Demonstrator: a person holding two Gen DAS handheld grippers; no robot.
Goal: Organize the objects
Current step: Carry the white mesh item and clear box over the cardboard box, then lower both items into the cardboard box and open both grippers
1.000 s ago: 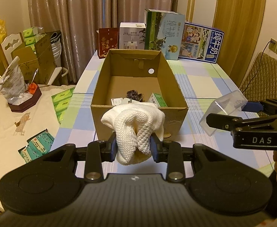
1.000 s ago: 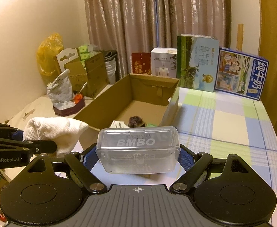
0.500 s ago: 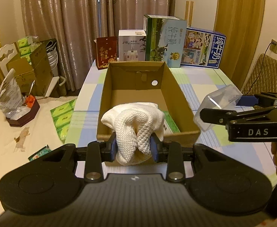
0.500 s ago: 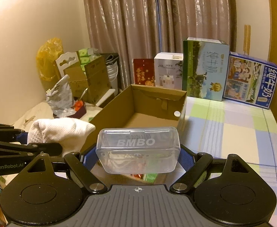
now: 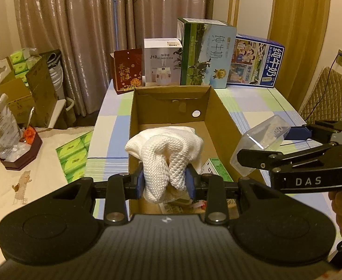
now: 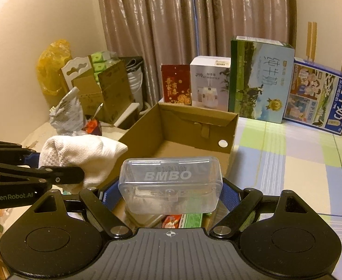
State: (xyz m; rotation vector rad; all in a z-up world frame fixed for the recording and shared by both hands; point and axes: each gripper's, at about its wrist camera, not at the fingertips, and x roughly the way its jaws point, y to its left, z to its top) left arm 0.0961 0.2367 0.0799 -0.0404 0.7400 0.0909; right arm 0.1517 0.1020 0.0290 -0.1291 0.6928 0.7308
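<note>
White waffle-knit cloth (image 5: 168, 161) is bunched up and pinched tight between the left gripper (image 5: 165, 183) pads, hanging over the near end of the open brown cardboard box (image 5: 220, 116). The right gripper (image 6: 171, 198) is clamped wide around the ends of a clear rectangular plastic case (image 6: 171, 184) marked BMBO, long axis running side to side across the fingers, flat face tilted up toward the camera, over the box's near right corner. Further back the box runs lengthwise away down the checked tablecloth (image 6: 287, 163), with a green carton (image 5: 217, 168) inside, and a row of printed cartons (image 6: 259, 79) stands past it by the curtain.
</note>
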